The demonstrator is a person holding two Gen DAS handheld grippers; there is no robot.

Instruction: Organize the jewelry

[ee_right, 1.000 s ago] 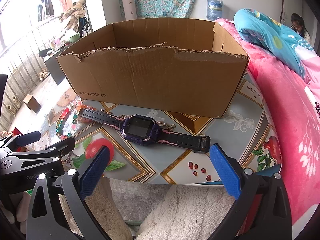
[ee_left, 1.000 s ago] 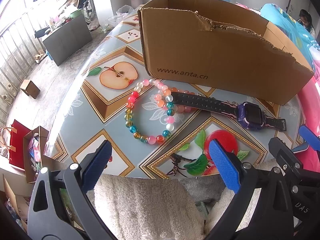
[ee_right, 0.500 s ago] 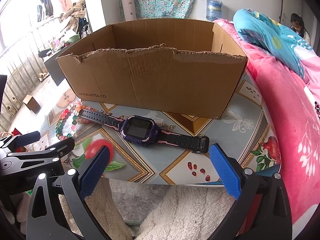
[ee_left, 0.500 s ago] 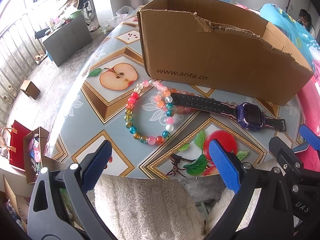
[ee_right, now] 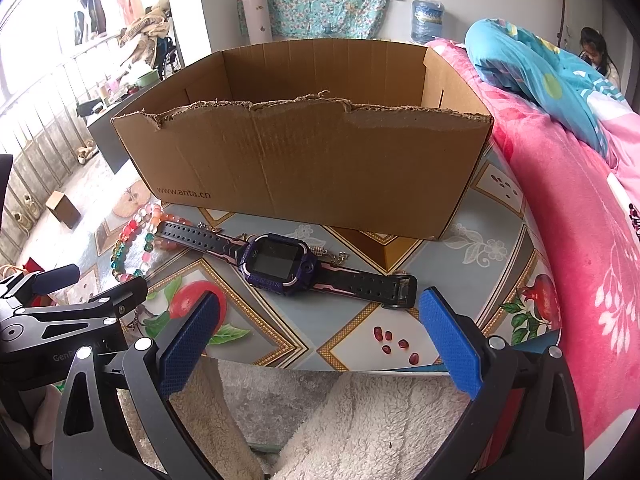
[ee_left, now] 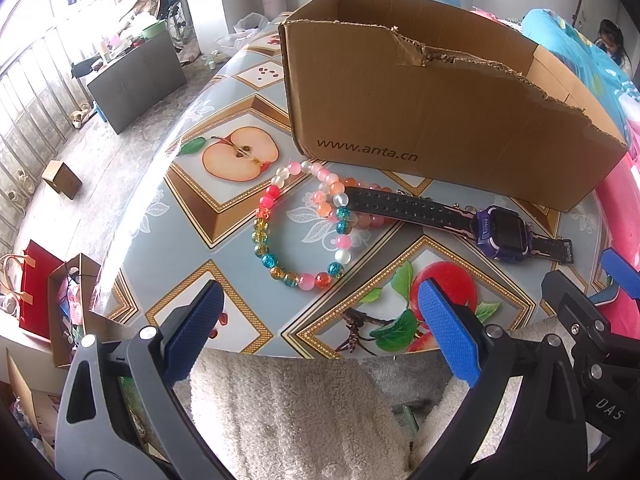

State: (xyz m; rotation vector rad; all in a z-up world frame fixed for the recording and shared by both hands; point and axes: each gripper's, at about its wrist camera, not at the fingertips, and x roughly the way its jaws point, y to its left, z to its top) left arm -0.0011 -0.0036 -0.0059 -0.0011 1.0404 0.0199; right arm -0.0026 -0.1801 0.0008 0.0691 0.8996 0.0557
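I have both claws held low at the near edge of the worktop (ee_left: 224, 148), and nothing is picked up yet, so I judge this to be the very start: choosing the first piece to move. My left claw (ee_left: 316, 328) is spread wide and empty, its blue pads framing the bead bracelet (ee_left: 298, 228), which lies flat on the fruit-patterned cloth in front of the cardboard box (ee_left: 432, 120). A second, paler string of orange-pink beads (ee_left: 352, 200) lies against it, partly tucked under the strap of the purple watch (ee_right: 280, 264). My right claw (ee_right: 320, 332) is likewise released and holds nothing; the watch lies stretched out just ahead of it, buckle end nearest the right pad. A small metal chain or clasp (ee_right: 332, 254) peeks out behind the watch face, too small for me to identify.

The box stands open-topped behind everything, its near wall torn along the rim, and from the right view it looks empty as far as I can see in.

Next, I reckon I bring one claw forward and down over a piece, most readily the right onto the watch body, and close across its narrow width. The overlap matters: lifting the watch first should free the beads beneath the strap; pulling a bracelet first could drag the rest.
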